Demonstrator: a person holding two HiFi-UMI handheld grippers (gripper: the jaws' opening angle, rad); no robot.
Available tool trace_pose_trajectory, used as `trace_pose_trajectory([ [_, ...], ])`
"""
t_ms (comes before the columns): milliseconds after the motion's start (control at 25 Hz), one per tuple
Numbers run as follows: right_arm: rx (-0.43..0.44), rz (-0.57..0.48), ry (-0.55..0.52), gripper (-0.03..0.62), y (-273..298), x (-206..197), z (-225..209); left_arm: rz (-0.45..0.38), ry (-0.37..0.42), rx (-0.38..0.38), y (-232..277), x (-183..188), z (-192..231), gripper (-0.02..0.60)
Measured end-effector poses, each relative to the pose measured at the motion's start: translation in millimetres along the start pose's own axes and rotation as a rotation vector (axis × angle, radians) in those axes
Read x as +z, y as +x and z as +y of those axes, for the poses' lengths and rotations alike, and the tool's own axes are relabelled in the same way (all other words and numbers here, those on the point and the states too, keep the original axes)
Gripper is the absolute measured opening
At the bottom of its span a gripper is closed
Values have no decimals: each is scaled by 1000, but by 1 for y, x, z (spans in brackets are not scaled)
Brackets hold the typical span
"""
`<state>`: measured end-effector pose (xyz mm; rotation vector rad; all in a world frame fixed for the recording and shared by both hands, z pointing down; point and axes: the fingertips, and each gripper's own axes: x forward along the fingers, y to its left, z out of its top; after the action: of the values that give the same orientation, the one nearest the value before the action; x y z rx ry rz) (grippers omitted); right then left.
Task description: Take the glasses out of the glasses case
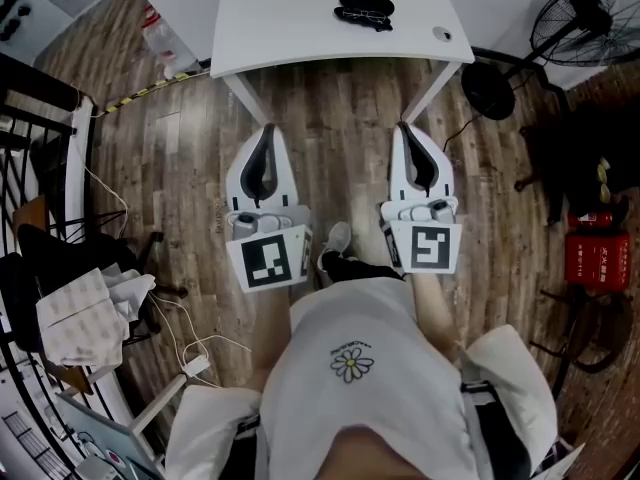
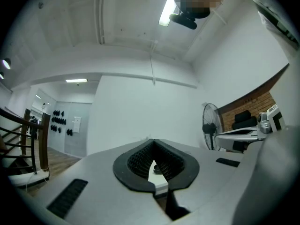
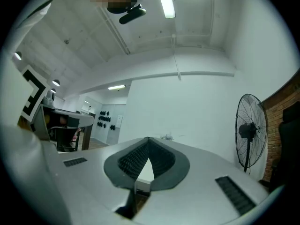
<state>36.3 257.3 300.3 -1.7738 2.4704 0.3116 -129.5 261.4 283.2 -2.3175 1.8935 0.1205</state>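
Holds left tool (image 1: pixel 268 128) and right tool (image 1: pixel 403 126) side by side over the wood floor (image 1: pixel 340 98), tips aimed at the near edge of the white counter (image 1: pixel 300 18) and just short of it: a ready stance, judged as the start of an approach, not yet a reach. Shows both sets of jaws together in each gripper view, ribbed pads meeting at the tips with only a narrow wedge of gap behind them and nothing caught between; closed, presumably, for a compact carry while no object is within range. Places the glasses case (image 1: pixel 367 1), dark and oval, on the right half of the counter, well apart from both tools and nearer the right tool's line. Shows a thin dark frame, likely the glasses (image 1: pixel 358 15), along the near side of the case and touching it; cannot tell at this size whether it sits inside an open case or lies against it. Leaves a small round fitting (image 1: pixel 442 34) near the counter's right corner and a standing fan (image 1: pixel 590 18) beyond it, both off the working path. Calls next, by judgement, for moving forward over the counter and parting the jaws before contact: one tool to steady the case, the other to lift the frame. Risks: light case sliding on the smooth top if pushed unbraced; thin frame slipping from the pads.
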Motion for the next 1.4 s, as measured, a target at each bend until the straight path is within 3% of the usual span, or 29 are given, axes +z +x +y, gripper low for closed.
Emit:
trace_pose_trajectory([
  [320,-34,37,-29,9,-31,-7,-33,-16,33,8,-14,2,-26,15],
  [720,28,68,-34,9,-48,-26,-48,-23,-28,9,-1,2,-45,15],
  [840,47,67,-43,9,-29,-34,-54,-32,-15,11,17,-4,-46,15],
  [1040,99,91,-74,9,17,-61,-64,-1,-61,81,52,-45,-32,15],
  [1200,120,83,-72,9,69,-70,-84,-42,-18,103,103,-36,-24,15],
  [1400,139,83,-56,9,160,-79,-114,-77,-7,184,179,-30,1,15],
])
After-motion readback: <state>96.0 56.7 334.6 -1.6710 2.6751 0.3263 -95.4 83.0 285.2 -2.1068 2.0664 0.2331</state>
